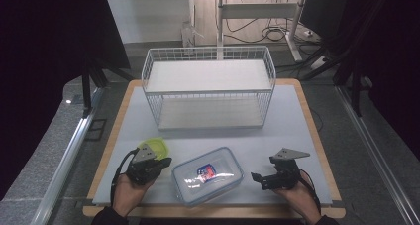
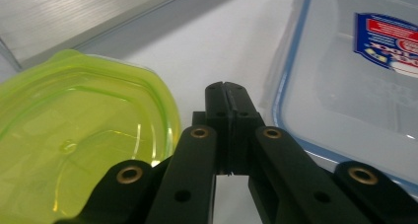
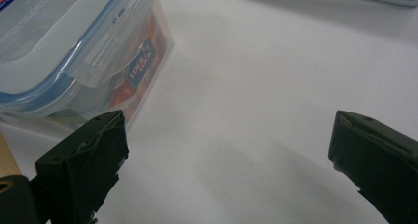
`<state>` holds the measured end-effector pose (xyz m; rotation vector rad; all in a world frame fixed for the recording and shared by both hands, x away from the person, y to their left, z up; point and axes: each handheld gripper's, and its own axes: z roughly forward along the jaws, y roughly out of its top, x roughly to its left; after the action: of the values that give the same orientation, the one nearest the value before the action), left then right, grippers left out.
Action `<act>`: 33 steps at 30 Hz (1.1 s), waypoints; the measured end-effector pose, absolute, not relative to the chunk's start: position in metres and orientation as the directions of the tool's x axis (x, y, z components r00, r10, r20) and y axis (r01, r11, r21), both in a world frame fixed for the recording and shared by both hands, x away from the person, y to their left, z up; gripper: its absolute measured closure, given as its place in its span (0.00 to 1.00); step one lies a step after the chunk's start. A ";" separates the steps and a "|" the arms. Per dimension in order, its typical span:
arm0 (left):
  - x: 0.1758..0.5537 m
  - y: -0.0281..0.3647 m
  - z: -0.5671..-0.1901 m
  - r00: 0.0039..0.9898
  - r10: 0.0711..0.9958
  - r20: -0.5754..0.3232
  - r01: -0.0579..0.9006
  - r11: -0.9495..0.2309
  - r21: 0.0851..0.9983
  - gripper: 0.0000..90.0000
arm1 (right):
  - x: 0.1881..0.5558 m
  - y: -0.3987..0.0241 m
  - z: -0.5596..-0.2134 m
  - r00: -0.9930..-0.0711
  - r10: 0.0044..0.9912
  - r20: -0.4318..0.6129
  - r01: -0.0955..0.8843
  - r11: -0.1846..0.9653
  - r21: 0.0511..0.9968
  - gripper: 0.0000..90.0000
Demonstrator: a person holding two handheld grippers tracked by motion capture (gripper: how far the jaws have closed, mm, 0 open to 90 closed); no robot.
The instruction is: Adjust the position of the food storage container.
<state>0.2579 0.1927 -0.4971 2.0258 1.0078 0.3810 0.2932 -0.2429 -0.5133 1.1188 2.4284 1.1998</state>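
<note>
Resting near the table's front edge, the clear lidded container (image 1: 207,176) lies between both grippers. The left gripper (image 1: 166,161) has its jaws pressed together on nothing, between the green lid (image 1: 157,146) and the container. The right gripper (image 1: 256,178) rests with its jaws wide apart, empty.

Grey floor (image 1: 59,150), cables (image 1: 270,34), a pale back wall (image 1: 148,17).
</note>
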 end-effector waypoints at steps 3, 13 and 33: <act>0.261 0.195 -0.499 0.611 0.786 -0.091 0.541 -0.331 0.773 1.00 | 0.293 -0.243 -0.514 -0.690 0.712 0.132 0.541 0.385 0.748 0.02; 0.275 0.205 -0.501 0.581 0.808 -0.093 0.561 -0.315 0.765 1.00 | 0.294 -0.243 -0.514 -0.690 0.712 0.129 0.541 0.390 0.745 0.02; 0.297 0.239 -0.507 0.487 0.868 -0.094 0.606 -0.258 0.753 1.00 | 0.293 -0.242 -0.515 -0.701 0.705 0.111 0.525 0.405 0.749 0.03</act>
<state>0.2974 0.2388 -0.5073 1.9763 1.2158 0.4416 0.2931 -0.2417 -0.5146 1.0867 2.4381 1.1764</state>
